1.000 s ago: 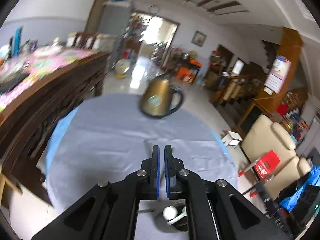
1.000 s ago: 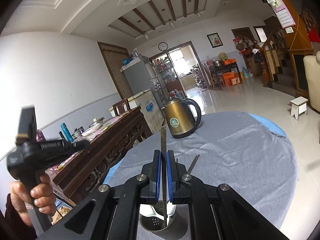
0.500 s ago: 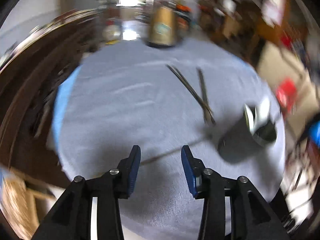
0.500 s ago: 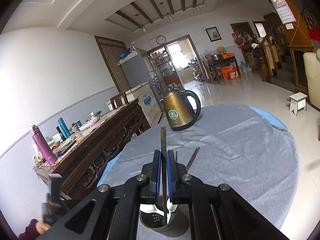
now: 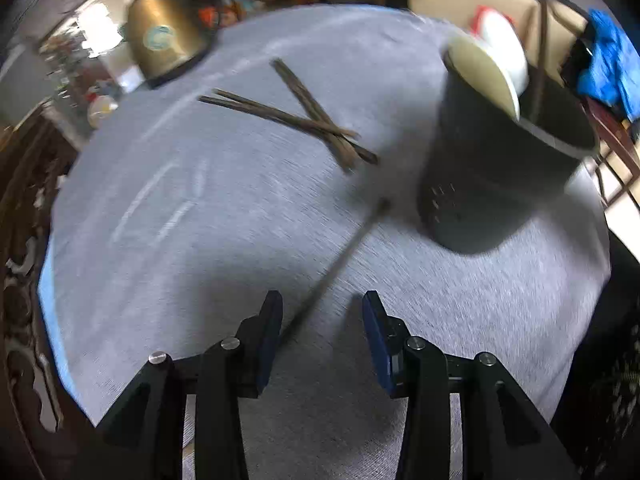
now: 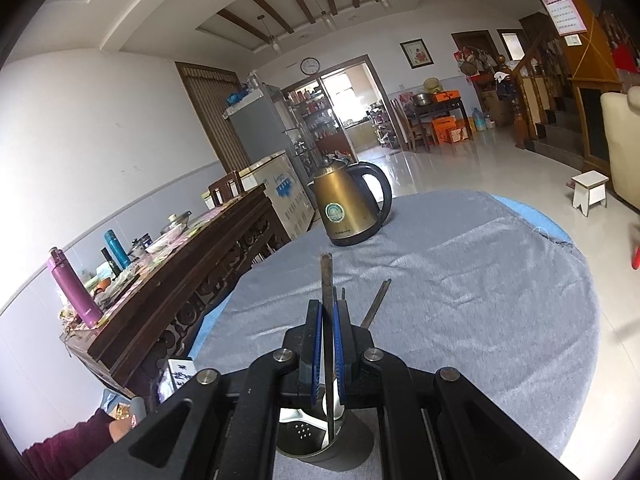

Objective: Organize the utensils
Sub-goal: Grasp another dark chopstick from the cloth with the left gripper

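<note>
Right gripper [image 6: 328,332] clamped on upright chopstick [image 6: 327,280], tip inside holder [image 6: 320,446]. Left gripper [image 5: 322,320] parted over single chopstick [image 5: 340,256] lying flat on tablecloth [image 5: 160,200]. Probably light, stiff, slippery; best pinched mid-length.

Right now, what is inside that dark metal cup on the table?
A white spoon leans in the utensil holder, and the right hand-held gripper holds a chopstick reaching into it. Its wall hides anything deeper.

Left wrist view motion-blurred throughout. Utensil holder [image 6: 320,440]: base hidden behind gripper frame, right wrist view. Chopsticks [image 5: 304,120]: count unclear, roughly 4. Kettle [image 5: 164,40]: smeared.
</note>
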`<state>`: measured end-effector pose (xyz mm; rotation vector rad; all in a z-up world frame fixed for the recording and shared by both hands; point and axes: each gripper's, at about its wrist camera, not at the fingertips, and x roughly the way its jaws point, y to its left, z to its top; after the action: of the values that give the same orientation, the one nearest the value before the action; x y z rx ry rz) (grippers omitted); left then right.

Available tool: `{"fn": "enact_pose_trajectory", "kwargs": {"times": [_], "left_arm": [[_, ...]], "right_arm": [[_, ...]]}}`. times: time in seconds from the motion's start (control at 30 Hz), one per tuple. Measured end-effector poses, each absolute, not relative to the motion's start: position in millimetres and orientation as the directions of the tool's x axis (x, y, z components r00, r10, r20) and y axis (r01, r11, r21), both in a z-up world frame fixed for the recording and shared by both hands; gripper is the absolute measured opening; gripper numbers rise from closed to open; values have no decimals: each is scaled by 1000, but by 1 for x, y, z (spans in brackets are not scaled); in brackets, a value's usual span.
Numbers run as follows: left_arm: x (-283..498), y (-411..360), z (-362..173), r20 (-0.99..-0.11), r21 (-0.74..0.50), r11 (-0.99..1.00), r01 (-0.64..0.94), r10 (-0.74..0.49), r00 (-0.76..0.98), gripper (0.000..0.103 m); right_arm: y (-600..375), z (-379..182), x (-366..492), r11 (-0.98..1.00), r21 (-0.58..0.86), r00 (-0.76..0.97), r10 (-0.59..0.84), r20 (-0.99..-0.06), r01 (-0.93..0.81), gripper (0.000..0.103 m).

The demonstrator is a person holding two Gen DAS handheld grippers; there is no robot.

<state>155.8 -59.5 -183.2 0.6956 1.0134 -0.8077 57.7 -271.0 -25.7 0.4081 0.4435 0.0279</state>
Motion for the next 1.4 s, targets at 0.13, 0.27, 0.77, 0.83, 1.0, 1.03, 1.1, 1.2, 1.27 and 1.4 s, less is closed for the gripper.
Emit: {"fn": "enact_pose_trajectory", "kwargs": {"times": [0.13, 0.27, 0.77, 0.83, 1.0, 1.03, 1.1, 1.2, 1.27, 1.4], "left_arm": [[163, -59, -183, -932, 71, 514, 855, -271, 241, 31], [171, -61, -184, -933, 46, 538, 841, -278, 230, 14], [206, -71, -184, -940, 102, 729, 677, -153, 306, 35], [212, -73, -184, -943, 58, 751, 658, -176, 284, 34], [213, -73, -184, -934, 41, 768, 639, -198, 298, 6], [211, -72, -183, -931, 41, 775, 631, -199, 305, 6], [207, -67, -176, -919, 28, 793, 608, -218, 328, 5], [203, -49, -153, -883, -38, 827, 561, -290, 368, 5], [190, -42, -126, -837, -62, 824, 563, -350, 421, 5], [166, -33, -69, -719, -120, 823, 555, -458, 523, 5]], "right_arm": [[-271, -27, 59, 919, 389, 902, 111, -416, 67, 6], [-270, -26, 59, 920, 386, 902, 110, -417, 67, 6], [-260, -33, 61, 922, 382, 897, 119, -426, 58, 6], [-260, -33, 61, 923, 380, 896, 119, -427, 59, 6], [-261, -32, 60, 922, 382, 897, 115, -426, 63, 6], [-262, -32, 59, 922, 381, 899, 112, -423, 65, 6], [-263, -31, 58, 921, 382, 900, 108, -422, 68, 7], [-264, -31, 56, 920, 384, 902, 104, -420, 73, 6], [-266, -31, 56, 919, 386, 902, 103, -419, 74, 6], [-264, -31, 54, 921, 383, 906, 101, -410, 71, 7]]}}
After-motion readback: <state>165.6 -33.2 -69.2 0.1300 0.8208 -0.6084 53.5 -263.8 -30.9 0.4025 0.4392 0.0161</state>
